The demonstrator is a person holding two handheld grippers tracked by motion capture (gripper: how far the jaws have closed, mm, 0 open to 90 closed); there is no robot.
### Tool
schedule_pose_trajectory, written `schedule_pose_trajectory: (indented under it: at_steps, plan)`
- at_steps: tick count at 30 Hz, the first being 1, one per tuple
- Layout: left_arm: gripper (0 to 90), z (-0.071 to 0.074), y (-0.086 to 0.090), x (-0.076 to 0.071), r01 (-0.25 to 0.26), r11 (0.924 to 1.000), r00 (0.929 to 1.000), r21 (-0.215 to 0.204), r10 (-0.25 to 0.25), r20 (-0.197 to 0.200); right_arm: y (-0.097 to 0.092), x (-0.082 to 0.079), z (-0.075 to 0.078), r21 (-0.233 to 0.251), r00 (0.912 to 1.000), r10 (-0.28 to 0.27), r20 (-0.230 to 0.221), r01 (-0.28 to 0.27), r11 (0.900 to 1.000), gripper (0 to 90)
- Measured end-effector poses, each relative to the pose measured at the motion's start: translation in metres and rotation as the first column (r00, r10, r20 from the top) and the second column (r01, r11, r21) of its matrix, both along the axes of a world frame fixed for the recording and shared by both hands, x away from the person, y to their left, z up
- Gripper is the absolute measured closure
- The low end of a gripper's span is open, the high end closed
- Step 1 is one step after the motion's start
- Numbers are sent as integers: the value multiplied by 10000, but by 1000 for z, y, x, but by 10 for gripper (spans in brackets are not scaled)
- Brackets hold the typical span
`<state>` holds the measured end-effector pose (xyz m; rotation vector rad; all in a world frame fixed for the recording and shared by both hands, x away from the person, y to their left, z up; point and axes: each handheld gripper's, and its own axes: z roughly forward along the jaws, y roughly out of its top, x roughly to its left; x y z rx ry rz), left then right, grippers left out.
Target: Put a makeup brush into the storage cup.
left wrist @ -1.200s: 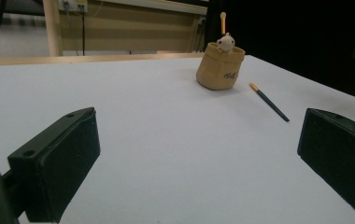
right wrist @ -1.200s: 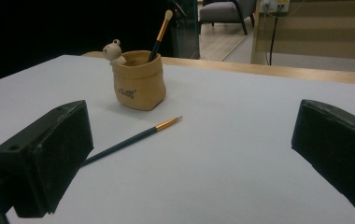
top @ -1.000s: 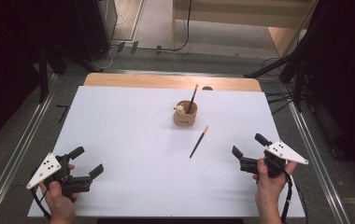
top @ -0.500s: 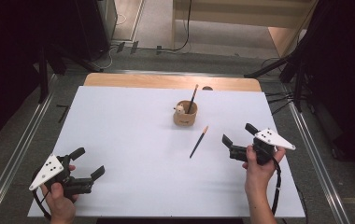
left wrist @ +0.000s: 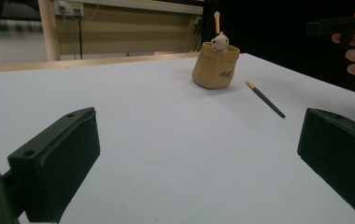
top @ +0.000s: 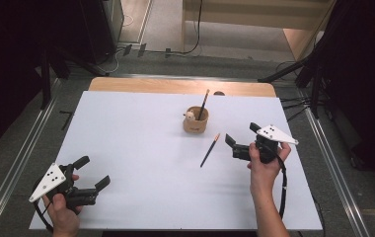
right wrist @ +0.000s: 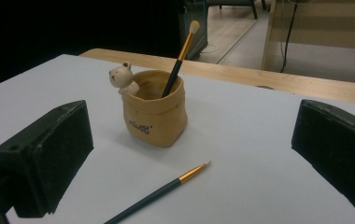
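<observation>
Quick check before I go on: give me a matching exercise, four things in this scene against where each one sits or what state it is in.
Things
1. brush with the pale tip
2. dark brush
3. bear figure
4. right gripper

Places or states
A. lying flat on the white table, beside the pot
B. open, held above the table near the flat brush
C. standing tilted inside the tan pot
D. perched at the pot's rim

Pairs: 1-C, 2-A, 3-D, 4-B
</observation>
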<state>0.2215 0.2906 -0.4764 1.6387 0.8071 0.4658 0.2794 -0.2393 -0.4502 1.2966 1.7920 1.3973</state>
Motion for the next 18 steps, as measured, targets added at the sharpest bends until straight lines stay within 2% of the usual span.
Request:
schedule_pose_trajectory:
  at_steps: [4,18]
  plan:
    - [0,0,0,0,-10,10000,10000,-23,10,1,7,7,1,-64,9999,95,-63,-95,9999,0]
    - [0,-1,-1,1,-10,9999,10000,-111,9,-9,27,28,-1,-567,9957,216,-903,-268,9980,0]
